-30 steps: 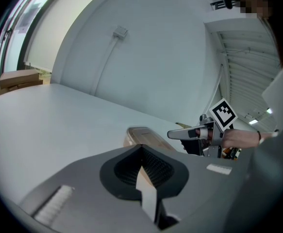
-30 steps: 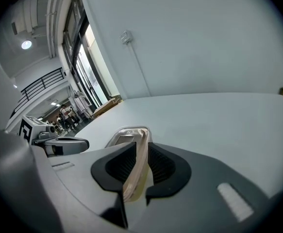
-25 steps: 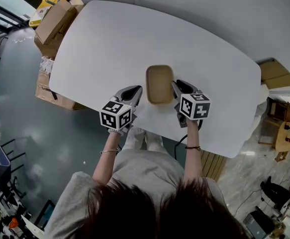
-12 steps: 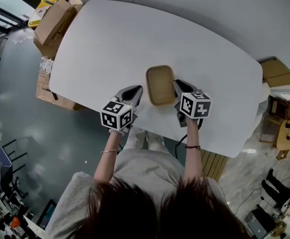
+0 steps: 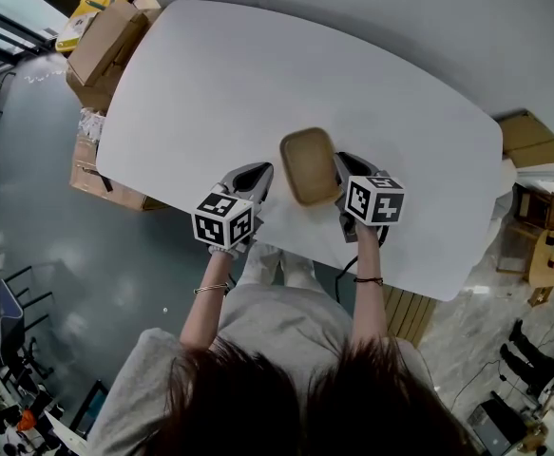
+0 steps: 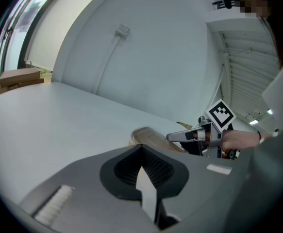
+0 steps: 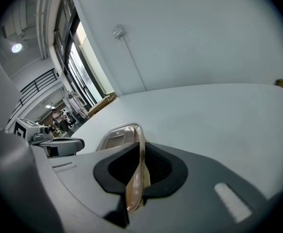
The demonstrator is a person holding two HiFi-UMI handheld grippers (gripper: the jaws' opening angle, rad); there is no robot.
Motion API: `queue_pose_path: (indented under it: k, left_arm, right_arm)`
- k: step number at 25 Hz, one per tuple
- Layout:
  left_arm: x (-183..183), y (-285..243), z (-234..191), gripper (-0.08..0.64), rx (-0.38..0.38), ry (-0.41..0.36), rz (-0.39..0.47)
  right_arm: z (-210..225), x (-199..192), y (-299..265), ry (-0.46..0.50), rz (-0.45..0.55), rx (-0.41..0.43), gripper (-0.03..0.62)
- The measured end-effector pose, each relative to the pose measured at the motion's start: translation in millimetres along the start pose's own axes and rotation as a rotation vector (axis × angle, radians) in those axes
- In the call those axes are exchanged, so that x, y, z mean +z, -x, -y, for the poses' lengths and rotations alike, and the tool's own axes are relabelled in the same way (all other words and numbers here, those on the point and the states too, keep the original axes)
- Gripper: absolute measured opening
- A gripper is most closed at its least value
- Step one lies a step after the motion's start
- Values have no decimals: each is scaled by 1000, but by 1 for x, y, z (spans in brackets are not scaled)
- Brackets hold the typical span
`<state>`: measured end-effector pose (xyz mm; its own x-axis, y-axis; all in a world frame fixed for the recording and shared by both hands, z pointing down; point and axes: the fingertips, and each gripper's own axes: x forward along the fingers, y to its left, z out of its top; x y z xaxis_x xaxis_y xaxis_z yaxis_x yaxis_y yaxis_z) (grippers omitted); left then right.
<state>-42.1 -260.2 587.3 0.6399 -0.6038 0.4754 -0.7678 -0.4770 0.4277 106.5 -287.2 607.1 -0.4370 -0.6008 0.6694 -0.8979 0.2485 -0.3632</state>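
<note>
Tan tray (image 5: 308,165), shallow, rounded corners (rim translucent), edge pinched in right claw (image 5: 339,167), left claw (image 5: 259,173) closed, empty

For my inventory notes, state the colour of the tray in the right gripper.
Tan brown tray, best in head view.

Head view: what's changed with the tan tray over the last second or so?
The right gripper, clamped on the tan tray's rim, has turned the tray slightly. Its near end swung to the person's right, away from the left gripper. The left gripper and the white table stayed put.
</note>
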Motion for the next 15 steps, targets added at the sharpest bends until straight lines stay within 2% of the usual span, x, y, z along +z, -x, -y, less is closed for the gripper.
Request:
queue_pose_path:
  k: [15]
  left_arm:
    - [4, 7, 3, -10, -8, -11, 14]
  right_arm:
    - [0, -2, 7, -24, 9, -12, 46]
